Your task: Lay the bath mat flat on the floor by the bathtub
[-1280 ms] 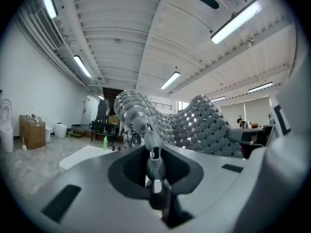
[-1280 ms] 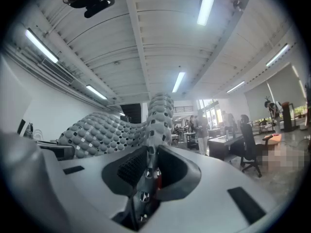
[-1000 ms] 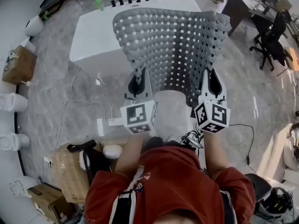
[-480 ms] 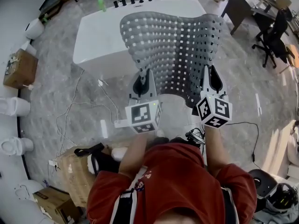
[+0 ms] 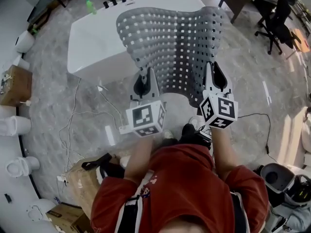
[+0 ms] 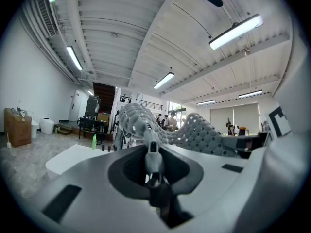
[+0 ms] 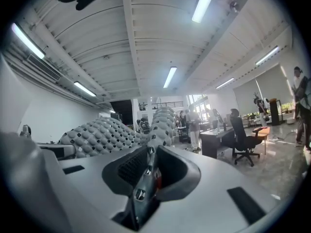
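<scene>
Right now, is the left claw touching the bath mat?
Touching. The left gripper view shows the left claw pinched shut on the bath mat at its near edge.

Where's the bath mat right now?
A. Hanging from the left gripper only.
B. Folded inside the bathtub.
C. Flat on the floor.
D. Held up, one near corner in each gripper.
D: the left gripper and right gripper each pinch a near corner of the bath mat, which spreads above the floor.

We count: one bath mat (image 5: 180,38), one bathtub (image 5: 97,42), two grippers (left gripper (image 5: 147,72), right gripper (image 5: 212,66)), one green bottle (image 5: 89,6) far left, one office chair (image 5: 274,21) far right, two cardboard boxes (image 5: 14,84) left.
</scene>
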Motion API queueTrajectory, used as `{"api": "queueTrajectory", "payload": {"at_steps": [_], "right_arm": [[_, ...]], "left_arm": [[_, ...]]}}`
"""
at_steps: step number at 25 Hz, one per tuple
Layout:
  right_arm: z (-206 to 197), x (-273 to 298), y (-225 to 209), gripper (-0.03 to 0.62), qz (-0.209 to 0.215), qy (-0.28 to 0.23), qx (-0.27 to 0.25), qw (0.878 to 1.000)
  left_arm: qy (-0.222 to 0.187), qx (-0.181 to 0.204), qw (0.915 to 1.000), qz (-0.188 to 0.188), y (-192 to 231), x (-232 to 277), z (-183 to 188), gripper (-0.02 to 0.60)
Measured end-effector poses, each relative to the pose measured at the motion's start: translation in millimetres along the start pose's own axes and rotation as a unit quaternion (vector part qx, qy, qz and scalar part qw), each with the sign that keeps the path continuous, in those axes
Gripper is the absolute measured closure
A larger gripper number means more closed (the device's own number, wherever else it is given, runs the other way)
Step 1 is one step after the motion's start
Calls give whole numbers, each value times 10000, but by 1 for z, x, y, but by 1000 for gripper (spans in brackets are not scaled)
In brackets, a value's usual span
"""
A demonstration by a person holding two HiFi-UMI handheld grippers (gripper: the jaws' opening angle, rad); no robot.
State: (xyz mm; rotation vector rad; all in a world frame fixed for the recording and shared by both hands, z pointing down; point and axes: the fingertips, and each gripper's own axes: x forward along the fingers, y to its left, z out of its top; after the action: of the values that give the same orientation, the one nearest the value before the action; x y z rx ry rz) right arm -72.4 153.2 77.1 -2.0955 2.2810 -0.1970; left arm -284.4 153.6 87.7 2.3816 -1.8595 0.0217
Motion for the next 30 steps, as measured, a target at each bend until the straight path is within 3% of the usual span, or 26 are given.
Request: {"api": "queueTrajectory", "payload": {"at_steps": [6,20,27,30], "right_arm": [[-8,10,-34,517,-46,65,285,9996],[-3,65,-146,517,-45,171,379,9991],[-10,81,-173,517,-100,195,435,9988],[-8,98,-209,517,-125,232,463,9986]], "left_arm": [[20,98,9999,-88,-28,23,-2,525],[181,260,9994,-133,-116,112,-9,525],[247,296,9990,-219,-137,142,-17,525],[288,298,9989,-231,-165,171,-19,525]]}}
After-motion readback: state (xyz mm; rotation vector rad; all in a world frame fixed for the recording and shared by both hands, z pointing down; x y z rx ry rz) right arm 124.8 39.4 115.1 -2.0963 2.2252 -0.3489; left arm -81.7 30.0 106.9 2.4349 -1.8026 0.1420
